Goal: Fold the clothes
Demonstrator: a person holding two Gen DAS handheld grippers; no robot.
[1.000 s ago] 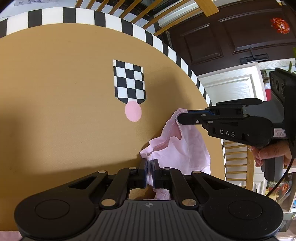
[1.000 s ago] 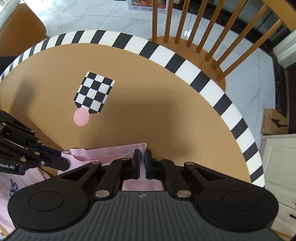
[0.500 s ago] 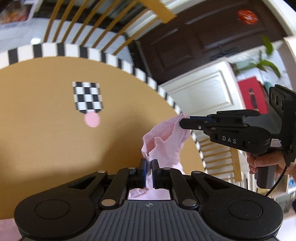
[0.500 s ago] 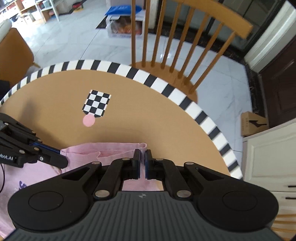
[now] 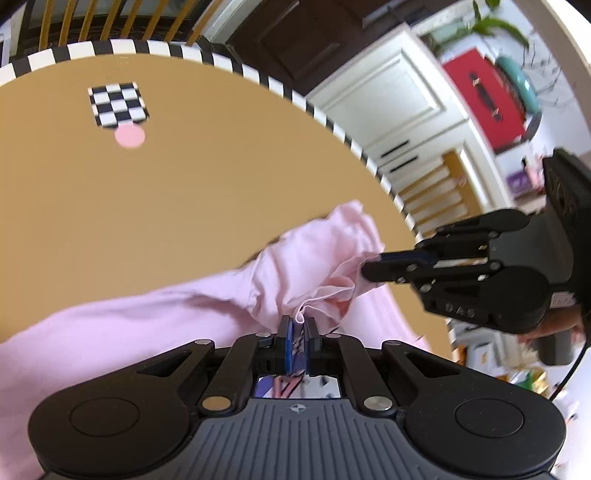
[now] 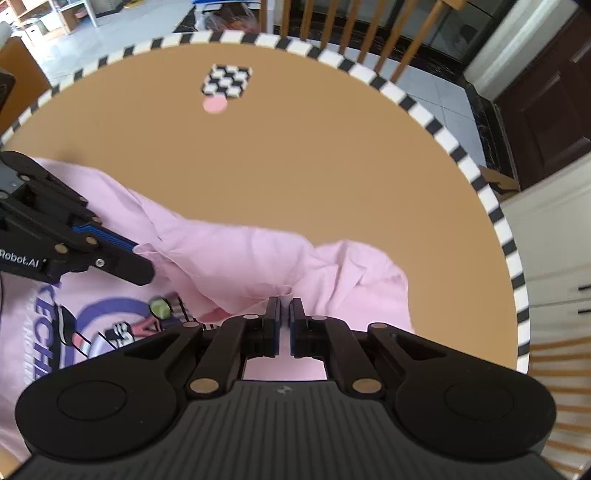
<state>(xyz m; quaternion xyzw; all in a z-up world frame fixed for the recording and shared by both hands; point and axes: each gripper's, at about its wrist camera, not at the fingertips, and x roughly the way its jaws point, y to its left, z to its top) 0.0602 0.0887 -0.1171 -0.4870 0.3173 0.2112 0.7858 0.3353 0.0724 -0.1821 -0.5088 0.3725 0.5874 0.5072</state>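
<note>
A pink T-shirt with a purple print lies bunched on the near part of a round tan table. My left gripper is shut on a fold of the pink T-shirt; it also shows in the right wrist view at the left, pinching the cloth edge. My right gripper is shut on another fold of the shirt; it shows in the left wrist view at the right. The two grippers hold the cloth close together, low over the table.
The table has a black-and-white striped rim, a checkered patch and a pink dot toward the far side. A wooden chair stands beyond the far rim. White cabinets stand to the right.
Both grippers have come down and back toward the near table edge with the shirt. The cloth that hung between them now lies spread and bunched on the table, with the print showing.
</note>
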